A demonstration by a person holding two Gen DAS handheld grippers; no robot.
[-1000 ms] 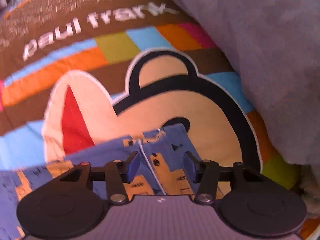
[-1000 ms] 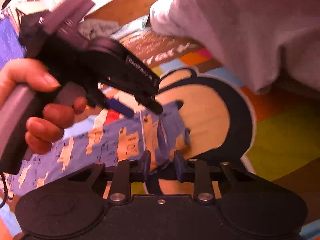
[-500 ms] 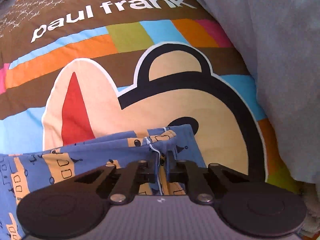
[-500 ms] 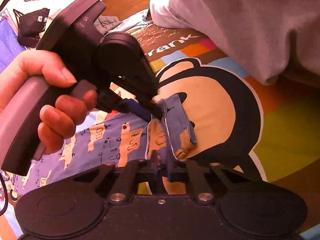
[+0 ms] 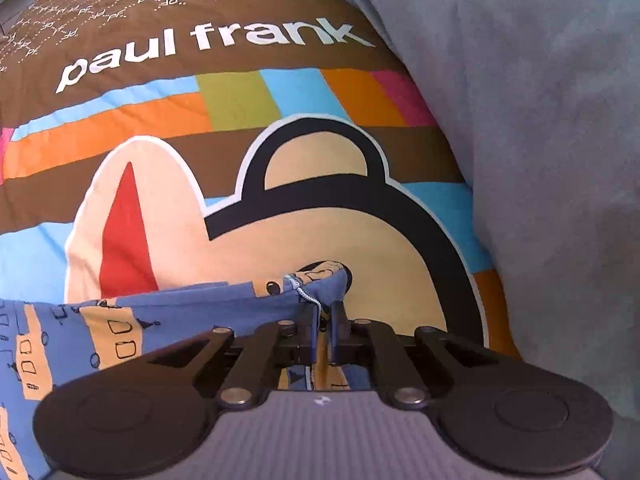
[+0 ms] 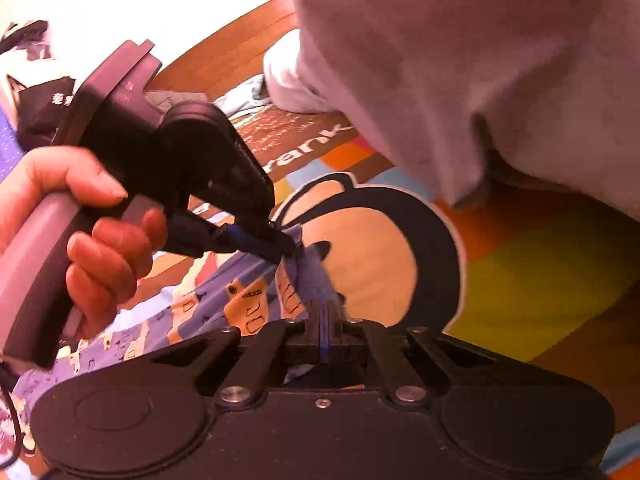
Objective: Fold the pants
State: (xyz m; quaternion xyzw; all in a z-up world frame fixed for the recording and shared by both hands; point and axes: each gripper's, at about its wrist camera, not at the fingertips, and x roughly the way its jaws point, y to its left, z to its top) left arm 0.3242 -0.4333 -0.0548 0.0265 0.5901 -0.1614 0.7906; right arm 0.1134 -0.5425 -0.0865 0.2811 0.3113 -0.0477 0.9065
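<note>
The pants point(image 5: 168, 312) are blue with orange vehicle prints and lie on a colourful Paul Frank blanket point(image 5: 240, 96). My left gripper point(image 5: 325, 320) is shut on the pants' hem at a white-stitched seam. In the right wrist view the left gripper point(image 6: 286, 246) pinches the far corner of the hem, and my right gripper point(image 6: 326, 316) is shut on the near corner of the same pants point(image 6: 224, 300). The hem is lifted a little off the blanket between both grippers.
A person's grey-clothed leg point(image 5: 540, 120) fills the right side, also in the right wrist view point(image 6: 460, 60). Wooden floor point(image 6: 240, 52) and dark items point(image 6: 44, 104) lie beyond the blanket's far edge. A hand point(image 6: 92, 240) holds the left gripper.
Both grippers closed on the pants hem from open a second ago. They have since lifted the hem slightly, bunching the fabric between them.
</note>
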